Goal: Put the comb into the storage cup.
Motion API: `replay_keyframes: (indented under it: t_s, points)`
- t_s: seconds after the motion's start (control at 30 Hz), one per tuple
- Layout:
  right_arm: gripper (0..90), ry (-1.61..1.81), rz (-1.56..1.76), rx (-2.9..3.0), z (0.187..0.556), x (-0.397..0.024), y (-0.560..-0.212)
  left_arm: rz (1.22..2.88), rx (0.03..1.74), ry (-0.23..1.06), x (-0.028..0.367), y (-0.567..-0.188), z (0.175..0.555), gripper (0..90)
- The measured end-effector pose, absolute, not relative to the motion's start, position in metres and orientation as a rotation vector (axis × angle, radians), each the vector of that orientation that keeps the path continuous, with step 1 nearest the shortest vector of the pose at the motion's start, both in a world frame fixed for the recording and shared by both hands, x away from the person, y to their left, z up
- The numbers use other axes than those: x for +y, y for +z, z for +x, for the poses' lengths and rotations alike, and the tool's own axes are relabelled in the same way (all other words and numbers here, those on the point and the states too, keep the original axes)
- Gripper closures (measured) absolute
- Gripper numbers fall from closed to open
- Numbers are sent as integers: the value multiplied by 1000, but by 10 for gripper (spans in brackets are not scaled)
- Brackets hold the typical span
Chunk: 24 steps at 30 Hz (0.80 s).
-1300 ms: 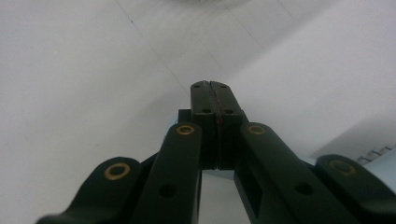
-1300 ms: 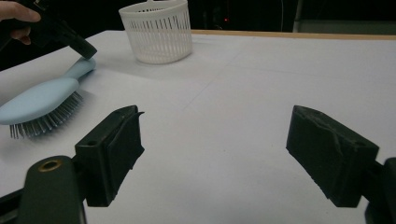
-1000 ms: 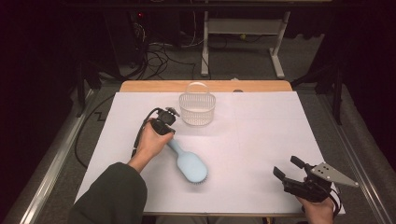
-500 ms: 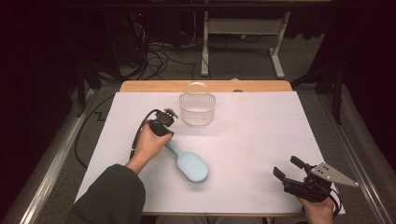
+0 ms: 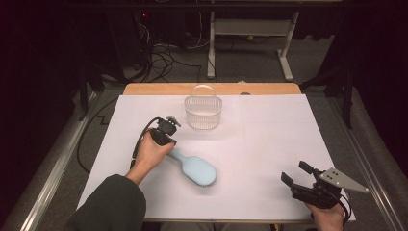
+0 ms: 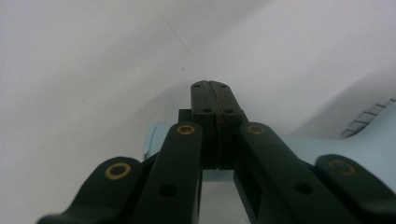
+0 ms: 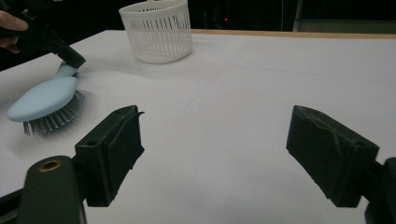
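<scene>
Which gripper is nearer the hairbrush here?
Left. The left gripper is at the hairbrush handle, jaws shut, apparently on it. The right gripper sits open by the table's near right corner, well apart from the brush.

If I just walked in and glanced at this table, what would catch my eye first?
Probably the pale blue hairbrush, bristles down on the white table cover left of the middle, its handle pinched in the left gripper. Behind it stands a white slotted basket near the table's far edge. At the near right corner the right gripper rests, its jaws wide apart around nothing.
</scene>
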State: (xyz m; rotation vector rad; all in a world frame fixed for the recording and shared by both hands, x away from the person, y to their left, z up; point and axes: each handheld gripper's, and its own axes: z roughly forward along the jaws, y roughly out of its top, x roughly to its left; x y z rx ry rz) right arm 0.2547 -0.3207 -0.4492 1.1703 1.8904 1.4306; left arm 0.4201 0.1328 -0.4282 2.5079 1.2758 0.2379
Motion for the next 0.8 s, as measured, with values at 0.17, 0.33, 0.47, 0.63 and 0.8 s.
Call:
replay_keyframes:
  t_s: [0.17,0.33,0.47,0.63,0.8]
  points:
    - [186,1432,1172,1892,255,-320,-449,2509,1264,228,134,-428,414,899]
    - [186,1430,1174,1894,255,-320,-449,2507,1259,220,137,-429,409,899]
    - [186,1430,1175,1895,255,-320,-449,2502,1251,209,138,-430,404,899]
    - [186,1428,1175,1895,255,-320,-449,2494,1244,196,139,-431,399,899]
    - [186,1429,1175,1895,255,-320,-449,2496,1230,178,140,-432,393,899]
